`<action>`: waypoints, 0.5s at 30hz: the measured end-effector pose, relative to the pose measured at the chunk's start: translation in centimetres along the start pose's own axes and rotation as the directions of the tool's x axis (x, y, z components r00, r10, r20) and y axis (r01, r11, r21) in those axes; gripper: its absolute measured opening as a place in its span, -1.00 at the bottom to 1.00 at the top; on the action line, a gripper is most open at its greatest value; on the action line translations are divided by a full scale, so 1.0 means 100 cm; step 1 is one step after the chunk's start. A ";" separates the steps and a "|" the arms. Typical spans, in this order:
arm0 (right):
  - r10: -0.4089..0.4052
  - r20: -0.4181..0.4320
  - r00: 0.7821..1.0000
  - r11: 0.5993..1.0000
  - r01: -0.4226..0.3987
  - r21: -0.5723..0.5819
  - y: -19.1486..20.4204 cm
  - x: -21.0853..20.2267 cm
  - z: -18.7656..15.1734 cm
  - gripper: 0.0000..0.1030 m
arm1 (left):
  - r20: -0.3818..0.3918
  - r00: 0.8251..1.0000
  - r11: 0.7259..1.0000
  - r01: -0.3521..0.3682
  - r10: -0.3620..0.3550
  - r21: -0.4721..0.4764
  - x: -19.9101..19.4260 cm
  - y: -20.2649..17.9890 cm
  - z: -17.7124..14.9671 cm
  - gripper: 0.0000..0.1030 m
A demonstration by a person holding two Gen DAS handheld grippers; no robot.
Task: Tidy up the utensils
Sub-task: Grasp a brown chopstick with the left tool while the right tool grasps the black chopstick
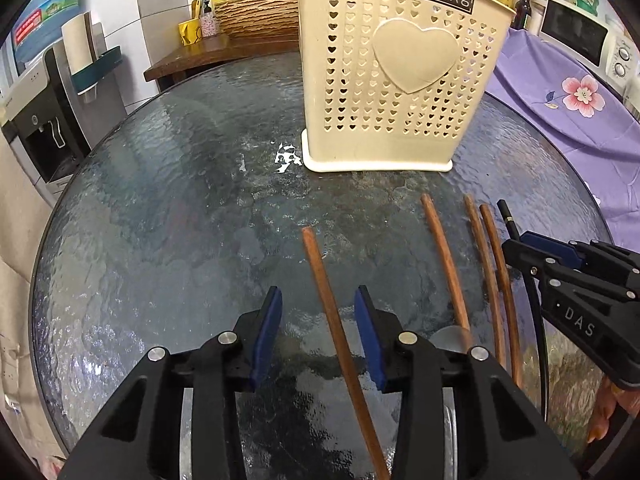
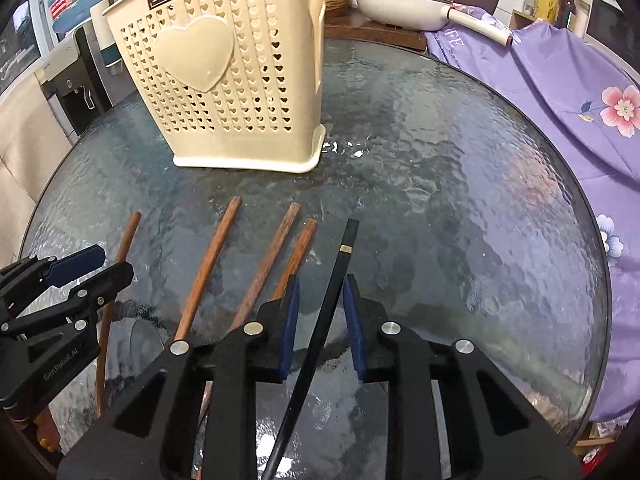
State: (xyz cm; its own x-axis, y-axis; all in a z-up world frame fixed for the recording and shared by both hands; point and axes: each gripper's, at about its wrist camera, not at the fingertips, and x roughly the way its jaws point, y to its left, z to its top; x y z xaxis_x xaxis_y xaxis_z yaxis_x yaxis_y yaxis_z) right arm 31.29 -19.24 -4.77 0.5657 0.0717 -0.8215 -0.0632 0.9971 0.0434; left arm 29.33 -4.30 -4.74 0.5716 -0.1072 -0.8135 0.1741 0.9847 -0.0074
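Note:
A cream perforated utensil holder (image 1: 396, 76) with a heart on its side stands on the round glass table (image 1: 180, 200); it also shows in the right wrist view (image 2: 228, 80). Several brown wooden chopsticks (image 1: 444, 248) and one black chopstick (image 2: 332, 292) lie side by side in front of it. My left gripper (image 1: 318, 316) is open, its pads on either side of the leftmost brown chopstick (image 1: 328, 304). My right gripper (image 2: 320, 304) is open around the black chopstick, apart from it. The right gripper also shows in the left wrist view (image 1: 560, 264).
A purple flowered cloth (image 2: 560, 92) covers the table's right side. A white pan (image 2: 400, 4) and a wooden side table (image 1: 224, 52) stand behind. A water dispenser (image 1: 44, 120) stands to the left. A microwave (image 1: 580, 36) is at the far right.

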 end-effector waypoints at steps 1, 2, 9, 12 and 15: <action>-0.003 0.003 1.000 1.000 0.003 -0.004 0.001 0.001 0.001 -0.55 | 0.000 1.000 1.000 0.000 0.000 -0.003 0.001 0.000 0.001 -0.28; -0.004 0.004 1.000 1.000 0.004 -0.006 0.001 0.002 0.002 -0.55 | 0.002 1.000 1.000 0.000 0.000 -0.006 0.001 0.001 0.002 -0.29; -0.017 0.019 1.000 1.000 0.017 0.004 0.003 0.006 0.005 -0.64 | 0.021 1.000 0.998 -0.015 0.016 -0.057 0.005 0.007 0.009 -0.37; -0.025 0.028 0.999 1.000 0.024 0.017 0.003 0.007 0.005 -0.65 | 0.027 0.999 0.996 -0.033 0.035 -0.081 0.006 0.008 0.009 -0.43; -0.036 0.036 0.999 0.999 0.035 0.020 0.004 0.008 0.005 -0.67 | 0.038 0.997 0.994 -0.060 0.064 -0.096 0.006 0.005 0.007 -0.49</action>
State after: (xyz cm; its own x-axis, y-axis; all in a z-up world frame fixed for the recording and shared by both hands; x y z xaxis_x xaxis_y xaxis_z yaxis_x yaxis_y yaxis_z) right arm 32.06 -18.78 -5.12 0.5967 0.0365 -0.8016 -0.0263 0.9993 0.0260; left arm 30.32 -3.98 -4.83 0.6114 -0.0495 -0.7898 0.0622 0.9980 -0.0144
